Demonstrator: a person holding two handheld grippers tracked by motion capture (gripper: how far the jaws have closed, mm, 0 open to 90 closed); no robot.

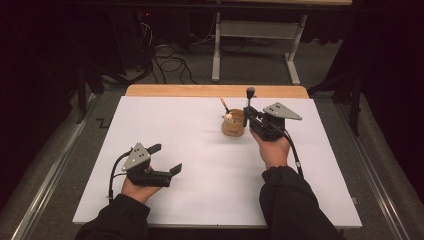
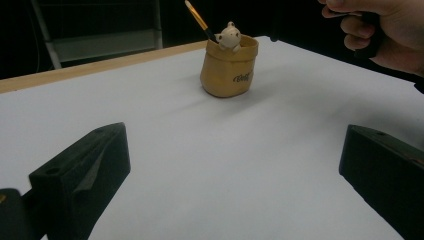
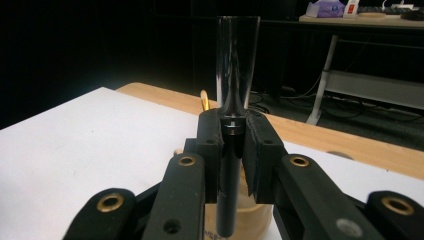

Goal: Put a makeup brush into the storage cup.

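A tan sack-shaped pot (image 1: pixel 233 125) (image 2: pixel 229 67) stands right of the sheet's middle, with a small bear figure (image 2: pixel 230 35) on its rim and a pencil (image 2: pixel 199 20) leaning out of it. My right gripper (image 1: pixel 248 111) (image 3: pixel 233 135) is shut on a black brush (image 3: pixel 233 100) held upright just right of and above the pot, its flared end (image 1: pixel 250 92) uppermost. My left gripper (image 1: pixel 165 159) rests low at the left front, open and empty, its wide-apart fingers (image 2: pixel 82 172) pointing at the pot.
White sheet (image 1: pixel 200 165) covers the table, with a wooden edge (image 1: pixel 215 90) at the far side. Beyond it stand a white table frame (image 1: pixel 255 45) and floor cables (image 1: pixel 170 62). The surroundings are dark.
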